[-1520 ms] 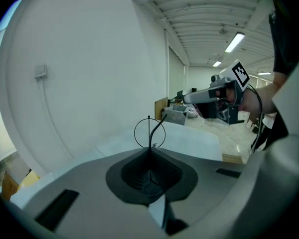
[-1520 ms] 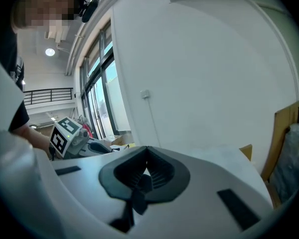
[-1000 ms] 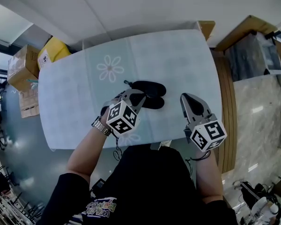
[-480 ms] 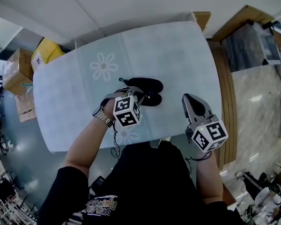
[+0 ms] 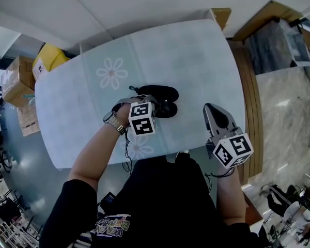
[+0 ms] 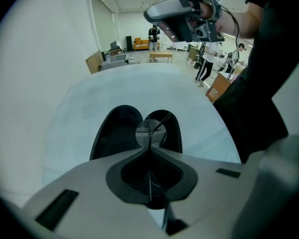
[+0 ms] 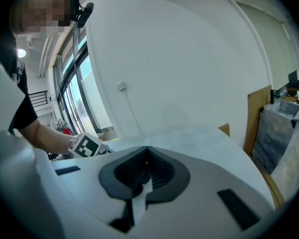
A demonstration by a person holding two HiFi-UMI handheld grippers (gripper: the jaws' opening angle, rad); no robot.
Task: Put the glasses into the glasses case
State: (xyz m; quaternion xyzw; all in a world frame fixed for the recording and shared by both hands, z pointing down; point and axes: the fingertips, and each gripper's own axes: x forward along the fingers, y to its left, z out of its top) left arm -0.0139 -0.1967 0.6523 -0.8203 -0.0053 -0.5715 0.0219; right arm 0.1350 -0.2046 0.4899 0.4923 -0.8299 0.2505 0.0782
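Left gripper (image 6: 150,146): my jaws are pressed together on a thin wire part of the glasses (image 6: 148,132). One round lens shows just beyond the jaw tips; the rest of the frame I cannot make out. This gripper points steeply down toward the counter (image 5: 196,61).

Glasses case (image 6: 115,133): black, lying open on the counter, its two halves side by side and facing up. In the left gripper view the lens sits over the join between the halves. Whether the glasses touch the case I cannot tell.

Right gripper (image 7: 146,149): my jaws are closed, tip against tip, with nothing between them. It is held to the right of the case, apart from it, over the near edge of the counter.

Counter: pale blue covering with a white flower print (image 5: 111,73), which lies left of the case. The case sits around the middle, toward the near side.

Other items: a wristwatch (image 5: 112,123) on my left wrist; cartons (image 5: 20,76) on the floor past the counter's left end.
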